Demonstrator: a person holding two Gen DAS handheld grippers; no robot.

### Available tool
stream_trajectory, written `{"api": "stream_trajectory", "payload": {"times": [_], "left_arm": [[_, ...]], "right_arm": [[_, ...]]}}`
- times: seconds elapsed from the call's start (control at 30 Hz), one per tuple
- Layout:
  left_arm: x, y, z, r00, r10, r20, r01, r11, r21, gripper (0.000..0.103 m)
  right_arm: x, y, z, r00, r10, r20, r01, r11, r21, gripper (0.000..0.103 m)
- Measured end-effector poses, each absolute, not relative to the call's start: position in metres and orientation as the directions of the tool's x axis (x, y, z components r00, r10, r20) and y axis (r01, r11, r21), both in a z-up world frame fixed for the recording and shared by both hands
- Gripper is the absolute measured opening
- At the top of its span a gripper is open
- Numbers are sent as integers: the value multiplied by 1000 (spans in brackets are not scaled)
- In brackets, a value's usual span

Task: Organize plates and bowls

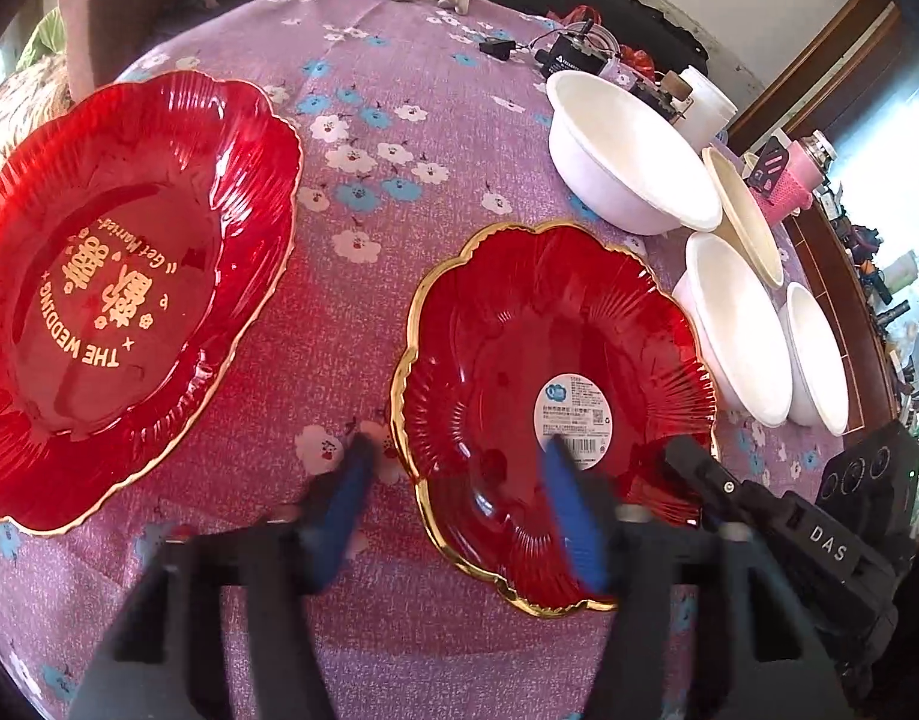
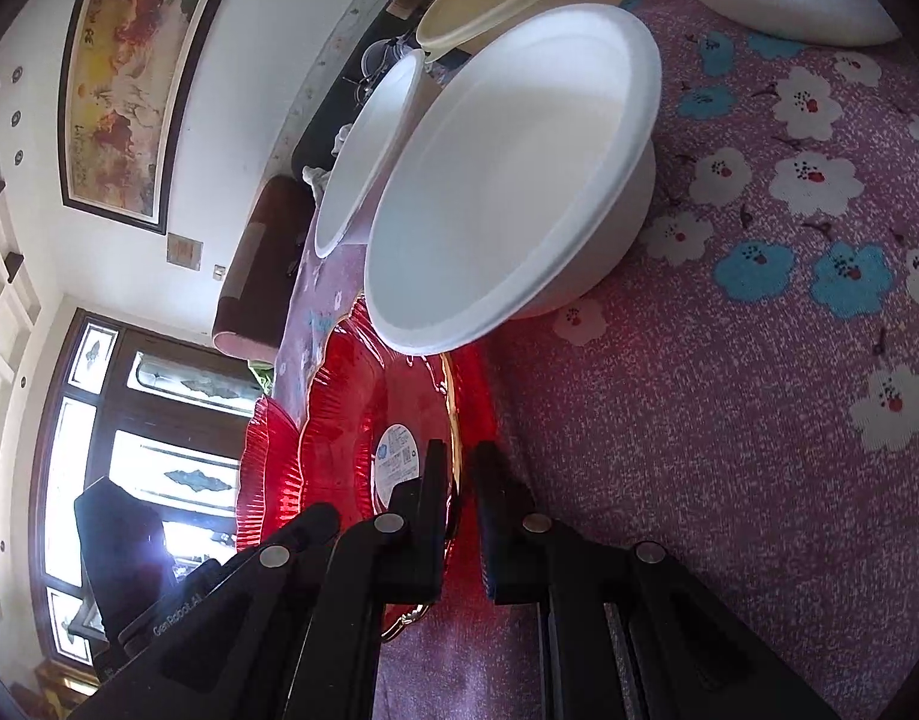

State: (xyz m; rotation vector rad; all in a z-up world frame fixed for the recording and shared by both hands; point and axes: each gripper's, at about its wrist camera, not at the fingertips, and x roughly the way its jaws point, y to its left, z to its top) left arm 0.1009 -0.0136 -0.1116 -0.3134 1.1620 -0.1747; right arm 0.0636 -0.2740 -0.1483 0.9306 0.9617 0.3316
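Sorting barely begun: we clamp the right tool (image 2: pixel 459 516) on the labelled red plate (image 1: pixel 537 396)'s rim, left tool (image 1: pixel 459 510) straddling it unclosed; white bowls (image 1: pixel 627 156) lie scattered.

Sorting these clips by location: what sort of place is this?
Most likely a home living or dining room: a table under a flowered cloth, a framed painting on the wall, and red plates with white bowls set out.

We saw bright daylight from the tall panelled windows (image 2: pixel 159 420), blown-out white; strong fisheye bending and dark vignette corners; the blue-padded left gripper fingers (image 1: pixel 570 516) were motion-blurred.
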Motion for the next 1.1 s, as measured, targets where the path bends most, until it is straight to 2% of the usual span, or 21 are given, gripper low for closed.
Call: {"api": "stream_trajectory", "payload": {"times": [0.03, 0.13, 0.5, 1.1], "left_arm": [[103, -12, -113, 378, -303, -875, -34, 940, -340, 27], [104, -8, -114, 371, -288, -883, -63, 941, -334, 15], [98, -7, -102, 416, -278, -866, -41, 946, -323, 13], [63, 73, -38, 560, -290, -776, -73, 916, -394, 14]], "right_arm": [[63, -274, -148, 560, 618, -552, 144, 584, 799, 10], [63, -275, -148, 562, 616, -552, 141, 586, 798, 10], [61, -270, -140, 564, 608, -559, 128, 604, 786, 10], [58, -195, -57, 585, 629, -512, -46, 656, 753, 10]]}}
